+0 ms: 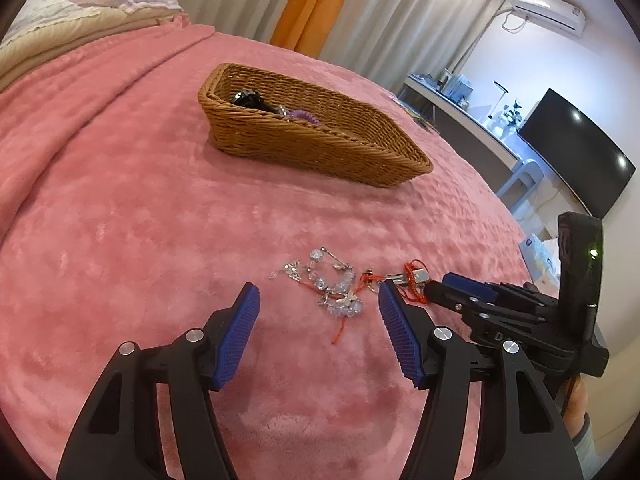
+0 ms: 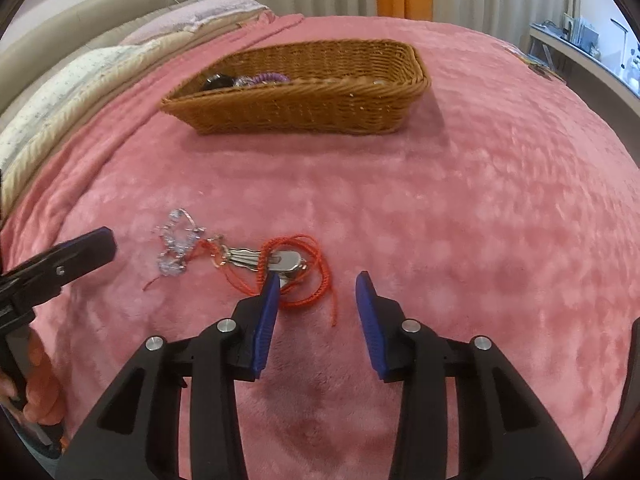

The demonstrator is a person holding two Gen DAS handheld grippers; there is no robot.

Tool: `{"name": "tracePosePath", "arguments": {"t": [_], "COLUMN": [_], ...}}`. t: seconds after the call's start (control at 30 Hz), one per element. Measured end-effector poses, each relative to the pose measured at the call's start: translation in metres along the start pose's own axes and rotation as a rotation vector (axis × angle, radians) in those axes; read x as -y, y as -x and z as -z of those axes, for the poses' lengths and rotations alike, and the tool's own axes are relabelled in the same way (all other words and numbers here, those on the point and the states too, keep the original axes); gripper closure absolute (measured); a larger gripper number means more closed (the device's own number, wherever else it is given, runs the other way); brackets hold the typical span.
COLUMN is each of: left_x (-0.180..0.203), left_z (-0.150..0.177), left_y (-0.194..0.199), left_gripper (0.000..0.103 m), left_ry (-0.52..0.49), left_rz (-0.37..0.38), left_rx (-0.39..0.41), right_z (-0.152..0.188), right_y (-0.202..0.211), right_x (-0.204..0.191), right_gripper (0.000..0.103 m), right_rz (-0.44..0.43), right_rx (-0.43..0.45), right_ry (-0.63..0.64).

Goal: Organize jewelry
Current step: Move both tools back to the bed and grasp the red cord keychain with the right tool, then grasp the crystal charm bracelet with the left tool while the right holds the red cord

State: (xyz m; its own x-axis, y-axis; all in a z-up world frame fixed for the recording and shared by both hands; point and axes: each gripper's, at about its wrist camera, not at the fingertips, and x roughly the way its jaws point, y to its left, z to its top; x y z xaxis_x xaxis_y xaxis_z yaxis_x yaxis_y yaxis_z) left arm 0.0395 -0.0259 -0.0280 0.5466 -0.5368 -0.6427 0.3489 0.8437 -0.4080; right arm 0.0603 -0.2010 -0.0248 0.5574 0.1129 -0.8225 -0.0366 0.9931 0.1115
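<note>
From the left wrist view, one wicker basket [image 1: 312,132] is sitting on the bed, holding a black item [image 1: 248,100] and a purple coil [image 1: 306,116]. Nearer, one tangle of clear beaded jewelry [image 1: 334,284] is lying beside one red cord with metal pieces [image 1: 404,276]. A pink plush blanket [image 1: 120,220] is covering the bed; pillows, grey and orange curtains, an air conditioner [image 1: 546,10] and a dark screen [image 1: 576,152] are filling the room behind. The left gripper [image 1: 320,298] is standing wide open with nothing gripped — the beaded jewelry is lying between and just beyond its blue pads. The right gripper [image 1: 440,286] is reaching in from the right, its tip at the red cord.

From the right wrist view, the same single basket [image 2: 296,92] is resting farther up the blanket [image 2: 480,200], well apart from the jewelry. The red cord [image 2: 304,272], looped around silver metal pieces [image 2: 280,260], is lying at the right gripper [image 2: 318,284], whose left pad is overlapping the loop while the right pad is standing clear of it; the jaws are moderately open, pressing on nothing. The beaded jewelry [image 2: 176,248] is lying to the left, near the left gripper [image 2: 88,248], which a hand [image 2: 36,380] is holding.
</note>
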Motion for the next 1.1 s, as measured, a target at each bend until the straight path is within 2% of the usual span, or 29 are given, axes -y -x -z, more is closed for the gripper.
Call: {"name": "tracePosePath", "arguments": {"t": [0.07, 0.13, 0.17, 0.2, 0.33, 0.6, 0.77, 0.9, 1.1], "left_x": [0.001, 0.0, -0.001, -0.002, -0.008, -0.008, -0.004, 0.008, 0.03], "left_z": [0.001, 0.001, 0.002, 0.002, 0.002, 0.004, 0.008, 0.011, 0.01], "left_y": [-0.001, -0.001, -0.001, 0.0, 0.002, 0.003, 0.001, -0.005, -0.027], "left_gripper": [0.043, 0.043, 0.042, 0.042, 0.042, 0.043, 0.043, 0.043, 0.045], "left_ry": [-0.004, -0.001, 0.006, 0.014, 0.043, 0.043, 0.015, -0.035, -0.105], "left_rz": [-0.004, -0.005, -0.006, -0.004, 0.009, 0.016, 0.031, 0.029, -0.038], "left_rx": [-0.002, -0.002, 0.001, 0.003, 0.012, 0.01, -0.016, -0.047, -0.108], "right_z": [0.0, 0.002, 0.002, 0.003, 0.007, 0.002, -0.001, 0.011, 0.037], "right_y": [-0.003, -0.002, -0.002, -0.001, 0.007, 0.047, 0.07, 0.073, 0.057], "right_x": [-0.002, -0.005, -0.005, -0.008, -0.007, 0.004, 0.022, 0.046, 0.059], "right_gripper": [0.067, 0.071, 0.08, 0.092, 0.099, 0.1, 0.1, 0.1, 0.1], "right_rz": [0.009, 0.006, -0.005, -0.013, -0.027, -0.095, -0.06, -0.06, -0.04], "right_rx": [-0.005, -0.004, -0.005, -0.004, 0.016, 0.141, 0.187, 0.164, 0.092], "right_ry": [0.011, 0.027, 0.034, 0.047, 0.047, -0.016, -0.072, -0.131, -0.159]}}
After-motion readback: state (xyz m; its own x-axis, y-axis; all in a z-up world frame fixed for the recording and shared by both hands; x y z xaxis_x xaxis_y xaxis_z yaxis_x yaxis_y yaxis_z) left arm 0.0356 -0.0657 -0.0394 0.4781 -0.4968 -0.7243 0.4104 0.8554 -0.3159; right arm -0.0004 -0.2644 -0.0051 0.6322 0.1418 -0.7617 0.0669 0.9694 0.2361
